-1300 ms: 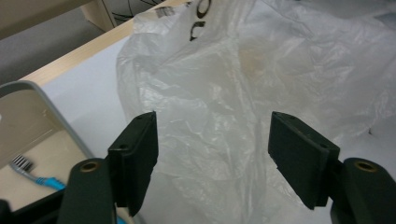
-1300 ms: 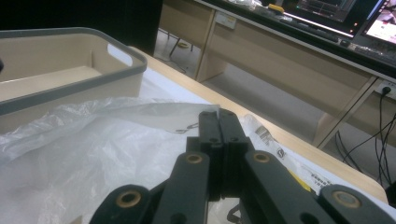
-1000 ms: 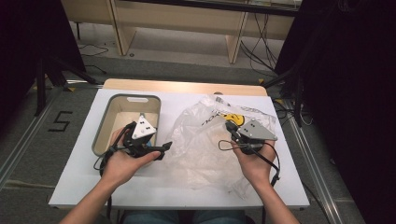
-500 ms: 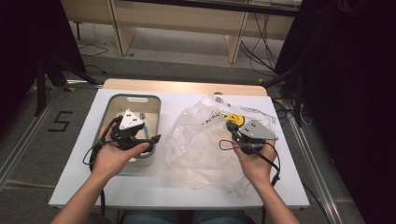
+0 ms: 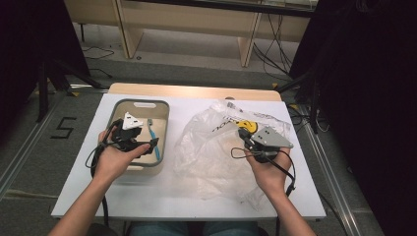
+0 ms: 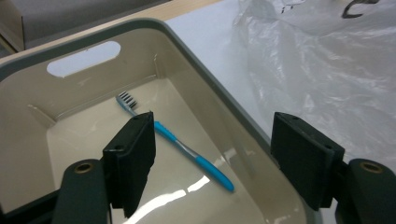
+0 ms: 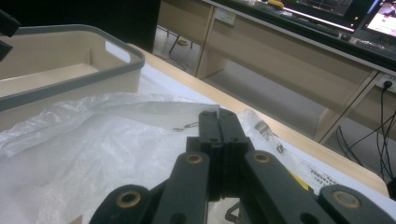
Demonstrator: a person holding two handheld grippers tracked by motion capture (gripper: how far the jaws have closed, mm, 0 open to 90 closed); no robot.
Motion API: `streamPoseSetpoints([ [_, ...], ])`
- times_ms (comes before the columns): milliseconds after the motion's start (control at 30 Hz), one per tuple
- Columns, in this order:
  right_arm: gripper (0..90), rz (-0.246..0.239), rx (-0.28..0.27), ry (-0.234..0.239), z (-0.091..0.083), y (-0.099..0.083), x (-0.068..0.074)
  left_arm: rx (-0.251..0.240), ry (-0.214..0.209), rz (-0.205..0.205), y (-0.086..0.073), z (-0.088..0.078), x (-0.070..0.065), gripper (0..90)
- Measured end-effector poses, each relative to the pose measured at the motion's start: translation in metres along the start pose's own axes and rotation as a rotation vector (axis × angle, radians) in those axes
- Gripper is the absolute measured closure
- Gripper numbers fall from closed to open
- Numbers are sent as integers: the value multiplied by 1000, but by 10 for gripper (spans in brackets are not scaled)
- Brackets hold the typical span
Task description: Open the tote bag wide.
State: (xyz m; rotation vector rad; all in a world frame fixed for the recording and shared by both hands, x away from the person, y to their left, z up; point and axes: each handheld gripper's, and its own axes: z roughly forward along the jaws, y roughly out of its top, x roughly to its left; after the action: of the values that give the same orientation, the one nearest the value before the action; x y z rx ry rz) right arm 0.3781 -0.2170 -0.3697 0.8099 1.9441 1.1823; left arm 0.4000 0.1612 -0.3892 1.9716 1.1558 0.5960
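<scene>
**Inspector:** High view, left of centre: your left gripper [image 5: 147, 143] sits over the near right part of the bin [image 5: 163, 109], and the toothbrush [image 5: 153, 139] lies flat on the bin floor. In the left gripper view your jaws stand wide apart with nothing between them; the toothbrush [image 6: 180, 142] runs diagonally through the middle of the frame, bristles toward the upper left, clear of both pads.

**Operator:** So the drop-off counts as done?

**Inspector:** I judge it so for that item: it rests inside the bin, touched by neither gripper. Your right gripper [image 5: 244, 133] is at centre right of the high view, on the plastic bag [image 5: 211, 157]. In the right gripper view your jaws are pressed together over the bag [image 7: 93, 154]; whether a fold of film is pinched between them, I cannot tell.

**Operator:** What is left?

**Inspector:** A yellow item [image 5: 247, 126] shows at the bag's upper right, just beyond your right gripper. If the bag is being emptied, that likely remains. Anything else inside it is too unclear to list.
</scene>
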Motion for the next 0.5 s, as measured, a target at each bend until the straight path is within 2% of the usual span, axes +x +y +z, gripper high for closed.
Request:
streamPoseSetpoints([
  [67, 900, 0, 1, 0, 0, 0, 0, 19, 16, -15, 1, 6, 5, 309],
  [333, 900, 1, 2, 4, 1, -1, 1, 58, 32, -51, 3, 20, 14, 316],
  [500, 900, 3, 0, 1, 1, -1, 1, 90, 35, -58, 7, 31, 18, 320],
])
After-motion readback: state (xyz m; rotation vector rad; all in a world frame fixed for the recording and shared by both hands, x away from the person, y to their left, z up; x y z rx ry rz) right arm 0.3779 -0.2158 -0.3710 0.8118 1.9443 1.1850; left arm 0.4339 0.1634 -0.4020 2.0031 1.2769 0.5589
